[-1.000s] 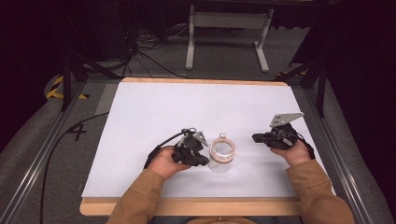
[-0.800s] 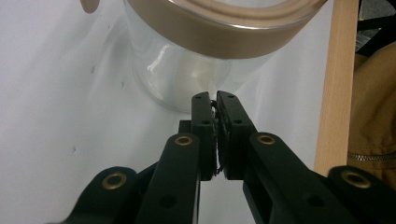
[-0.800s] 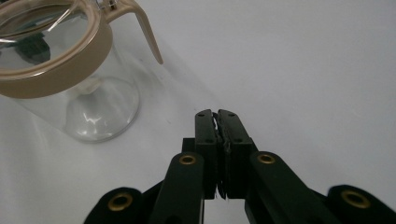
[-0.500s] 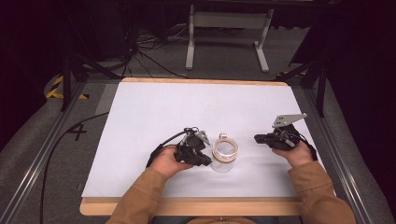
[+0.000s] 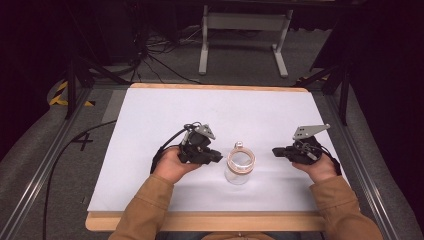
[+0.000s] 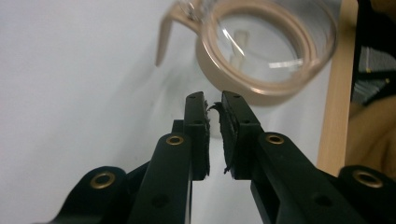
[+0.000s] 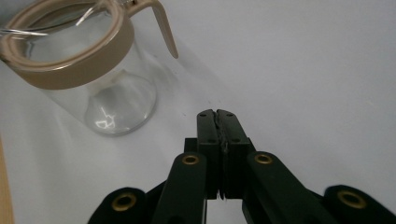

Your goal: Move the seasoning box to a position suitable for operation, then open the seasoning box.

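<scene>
standing between both grippers, the jar [image 5: 239, 166] looks fragile, slippery glass; grip its tan rim. left gripper [image 6: 214, 107] barely parted, right gripper [image 7: 218, 116] clenched, both empty.

Over the last second the left gripper [image 5: 218, 156] has slid toward the person and a little toward the glass jar [image 5: 239, 165], ending just beside the jar's tan-rimmed mouth; its fingers [image 6: 196, 126] stand a narrow slit apart, tips close to the jar wall. The right gripper [image 5: 276, 151] has drifted slightly outward, away from the jar. The jar itself sits marginally nearer the counter's [image 5: 150, 125] front edge.
</scene>
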Demonstrator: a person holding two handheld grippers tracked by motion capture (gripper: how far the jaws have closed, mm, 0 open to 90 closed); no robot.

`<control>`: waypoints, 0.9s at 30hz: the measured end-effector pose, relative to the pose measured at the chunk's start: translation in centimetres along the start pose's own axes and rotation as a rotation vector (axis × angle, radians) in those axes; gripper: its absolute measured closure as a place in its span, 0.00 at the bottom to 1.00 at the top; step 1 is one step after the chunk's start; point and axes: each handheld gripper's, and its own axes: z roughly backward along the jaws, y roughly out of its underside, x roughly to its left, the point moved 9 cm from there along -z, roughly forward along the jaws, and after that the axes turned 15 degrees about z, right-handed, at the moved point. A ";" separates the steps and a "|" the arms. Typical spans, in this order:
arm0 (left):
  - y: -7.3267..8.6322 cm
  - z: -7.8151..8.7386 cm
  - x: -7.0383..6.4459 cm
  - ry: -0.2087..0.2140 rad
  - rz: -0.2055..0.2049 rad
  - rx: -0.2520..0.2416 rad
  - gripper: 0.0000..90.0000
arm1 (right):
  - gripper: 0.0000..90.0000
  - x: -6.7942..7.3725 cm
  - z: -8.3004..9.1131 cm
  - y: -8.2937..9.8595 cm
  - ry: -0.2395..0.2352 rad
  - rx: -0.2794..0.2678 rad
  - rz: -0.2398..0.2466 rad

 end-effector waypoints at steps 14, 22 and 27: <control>-3.2 1.5 0.0 -0.082 -0.061 -0.213 0.91 | 0.99 1.0 1.6 -0.3 -0.009 -0.046 -0.012; -4.3 0.5 -0.4 -0.059 -0.040 -0.193 0.91 | 0.98 1.6 2.2 -0.3 -0.009 -0.060 -0.018; -4.9 -0.2 -0.6 -0.035 -0.034 -0.190 0.91 | 0.98 1.9 2.3 -0.1 -0.004 -0.054 -0.018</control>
